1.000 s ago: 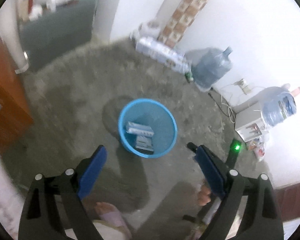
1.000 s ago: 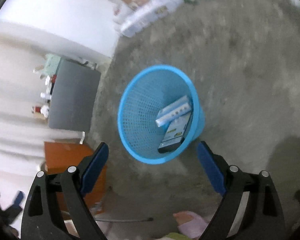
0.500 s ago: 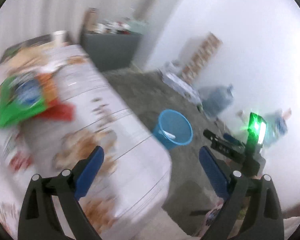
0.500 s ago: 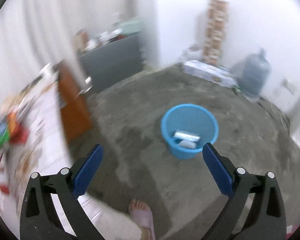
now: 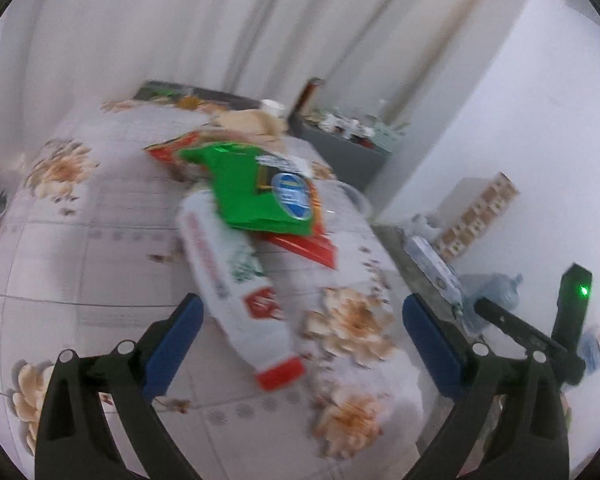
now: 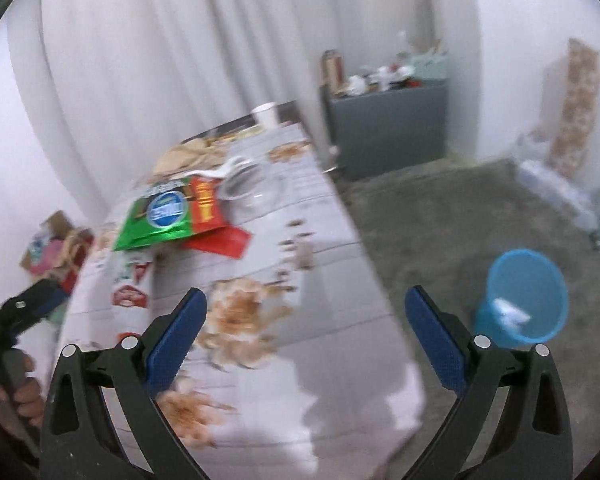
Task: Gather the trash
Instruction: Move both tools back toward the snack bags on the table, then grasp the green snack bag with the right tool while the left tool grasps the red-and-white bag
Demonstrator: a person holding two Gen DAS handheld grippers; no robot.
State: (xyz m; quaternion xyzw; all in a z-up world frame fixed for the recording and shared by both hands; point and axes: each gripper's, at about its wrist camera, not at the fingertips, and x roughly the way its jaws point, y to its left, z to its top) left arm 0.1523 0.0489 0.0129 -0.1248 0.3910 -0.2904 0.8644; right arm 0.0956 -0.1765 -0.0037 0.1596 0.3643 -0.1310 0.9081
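Observation:
A table under a floral cloth (image 5: 80,240) carries the trash: a green snack bag (image 5: 260,188) on top of a red packet (image 5: 304,244), and a long white and red pack (image 5: 236,280). My left gripper (image 5: 302,308) hangs over the near end of that pack. Its jaws are opening and grip nothing. My right gripper (image 6: 306,296) is open and empty over the table's right edge (image 6: 360,240). The green bag (image 6: 156,216) lies to its far left. The blue bin (image 6: 524,292) stands on the floor at the right with white boxes inside.
A clear plastic container (image 6: 256,192), crumpled brown paper (image 6: 192,152) and a paper cup (image 6: 266,112) sit farther back on the table. A grey cabinet (image 6: 384,128) stands by the curtain. Water jugs (image 5: 496,296) and stacked cartons (image 5: 476,212) line the wall.
Both views have swung up and away from the blue bin on the floor to the table with the trash. Both pairs of jaws stand a little wider.

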